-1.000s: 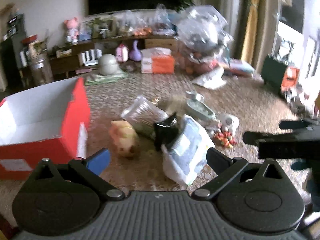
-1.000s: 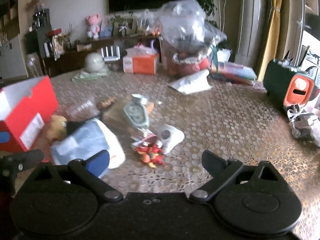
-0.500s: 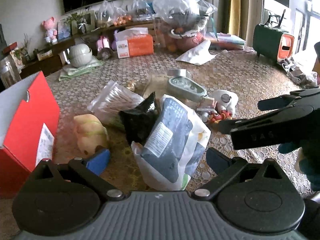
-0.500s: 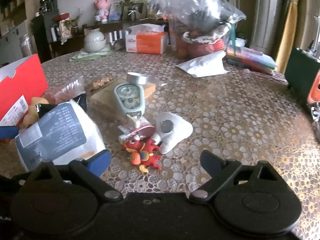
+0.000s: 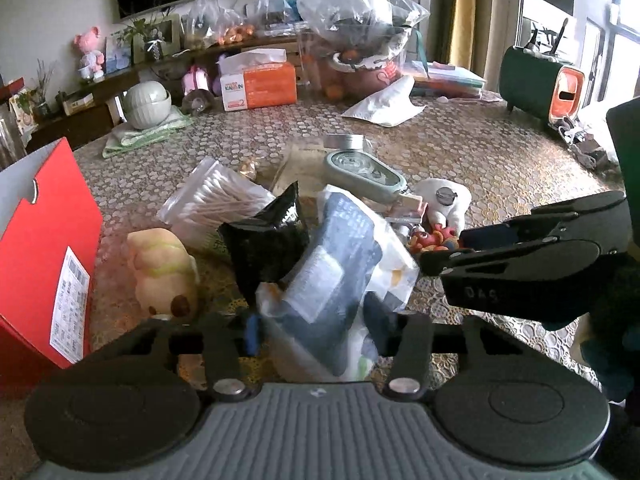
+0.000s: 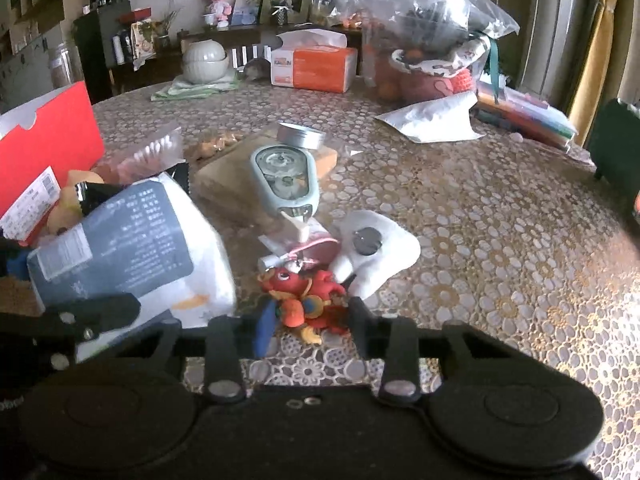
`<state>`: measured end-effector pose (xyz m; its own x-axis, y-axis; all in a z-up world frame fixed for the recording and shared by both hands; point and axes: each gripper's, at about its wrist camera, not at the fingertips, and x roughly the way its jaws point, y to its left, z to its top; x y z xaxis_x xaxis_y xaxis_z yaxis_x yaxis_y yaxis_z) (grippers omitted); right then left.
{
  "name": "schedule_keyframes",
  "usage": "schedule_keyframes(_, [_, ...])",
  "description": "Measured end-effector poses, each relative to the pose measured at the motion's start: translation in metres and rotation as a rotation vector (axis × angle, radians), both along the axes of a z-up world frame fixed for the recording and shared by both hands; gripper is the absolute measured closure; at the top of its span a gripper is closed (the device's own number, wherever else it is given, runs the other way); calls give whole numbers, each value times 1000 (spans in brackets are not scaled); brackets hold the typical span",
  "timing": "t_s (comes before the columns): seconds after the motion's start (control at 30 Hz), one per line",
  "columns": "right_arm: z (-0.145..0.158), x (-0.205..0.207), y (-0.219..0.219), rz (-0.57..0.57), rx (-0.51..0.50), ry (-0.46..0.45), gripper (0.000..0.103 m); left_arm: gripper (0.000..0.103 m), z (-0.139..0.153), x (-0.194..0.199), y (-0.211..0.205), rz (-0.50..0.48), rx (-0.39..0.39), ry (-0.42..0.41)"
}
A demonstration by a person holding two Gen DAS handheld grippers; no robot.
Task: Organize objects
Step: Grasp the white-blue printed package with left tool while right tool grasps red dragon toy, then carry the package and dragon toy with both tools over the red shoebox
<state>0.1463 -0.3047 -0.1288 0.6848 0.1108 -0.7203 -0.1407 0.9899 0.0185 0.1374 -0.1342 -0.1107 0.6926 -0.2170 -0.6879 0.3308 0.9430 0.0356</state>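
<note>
A pile of loose items lies on the lace-covered table. My left gripper (image 5: pixel 320 330) is shut on a white and dark-blue packet (image 5: pixel 340 264), also in the right wrist view (image 6: pixel 120 248). My right gripper (image 6: pixel 310 326) is shut on a small red toy figure (image 6: pixel 304 296), which also shows in the left wrist view (image 5: pixel 432 238) beside the right gripper (image 5: pixel 440 256). A red open box (image 5: pixel 44 248) stands at the left. Next to the packet lie a black pouch (image 5: pixel 264 240), a cream plush toy (image 5: pixel 164 268) and a bag of cotton swabs (image 5: pixel 216 200).
A pale green oval device (image 6: pixel 284 176), a white pad (image 6: pixel 372 248), a round tin (image 6: pixel 300 134) and a flat tan packet (image 6: pixel 232 176) lie behind the toy. Farther back are an orange tissue box (image 6: pixel 316 66), a bowl (image 6: pixel 206 60), large plastic bags (image 6: pixel 428 28) and a green case (image 5: pixel 536 80).
Both grippers moved forward and down into the pile and closed: the left on the white and blue packet, the right on the red toy figure.
</note>
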Motion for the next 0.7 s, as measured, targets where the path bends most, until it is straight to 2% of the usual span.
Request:
schedule_keyframes(0.1, [3,0,-1,-24,5,4,66,79,4,0,2,2,-23,9])
schedule_keyframes(0.2, [12,-9,-2,-34,22,1,66,86,9,-4,3,3,-22,5])
schedule_keyframes(0.53, [58,-58,10,-6,23,-52,66,87,41,-33,24,23,-78,-23])
schedule_keyframes(0.7, [91,-74,32,53,5,-86,66,87,65,-47,41,46,-111,-34])
